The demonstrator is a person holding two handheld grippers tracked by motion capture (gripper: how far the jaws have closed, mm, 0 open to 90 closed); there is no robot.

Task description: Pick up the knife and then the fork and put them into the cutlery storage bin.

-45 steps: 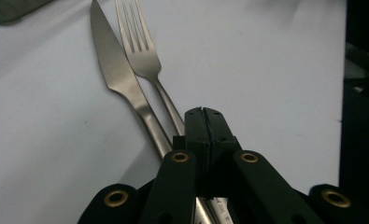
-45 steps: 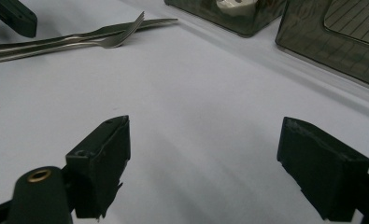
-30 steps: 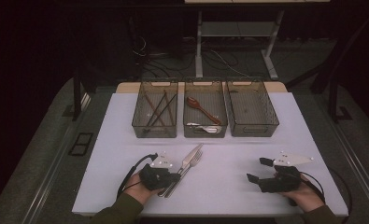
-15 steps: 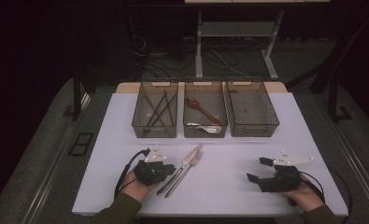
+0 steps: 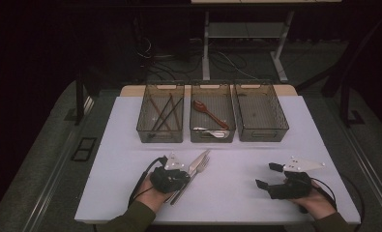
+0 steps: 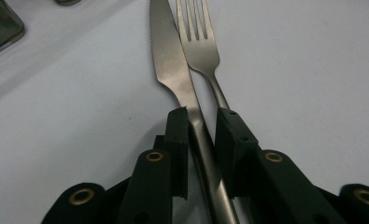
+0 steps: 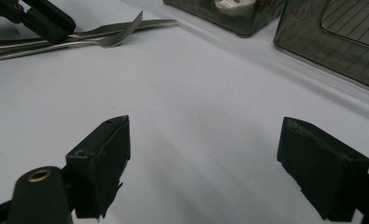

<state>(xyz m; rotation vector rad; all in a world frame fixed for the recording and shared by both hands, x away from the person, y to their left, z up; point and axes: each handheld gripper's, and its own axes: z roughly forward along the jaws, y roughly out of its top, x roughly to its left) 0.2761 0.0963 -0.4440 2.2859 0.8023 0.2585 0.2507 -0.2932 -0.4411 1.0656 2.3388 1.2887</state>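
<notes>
A steel knife [image 6: 170,60] and a steel fork [image 6: 201,42] lie side by side on the white table, tips pointing away from me. My left gripper [image 6: 202,116] straddles the knife's handle; its jaws have just been opening, and a thin gap shows on each side of the handle. The fork's handle runs under the right-hand jaw. From above, the left gripper [image 5: 181,175] sits at the handle end of the knife [image 5: 200,159]. My right gripper [image 5: 267,175] rests at the front right, open wide, with nothing between its jaws [image 7: 203,135].
Three dark mesh bins stand in a row at the back. The left bin [image 5: 159,140] holds brown chopsticks, the middle bin [image 5: 213,140] a wooden spoon and a white spoon. The right bin [image 5: 263,139] has nothing visible inside. The table's front edge is close to both hands.
The left gripper has shifted a little along the cutlery handles. The knife and fork lie where they were. The right hand has kept still.
</notes>
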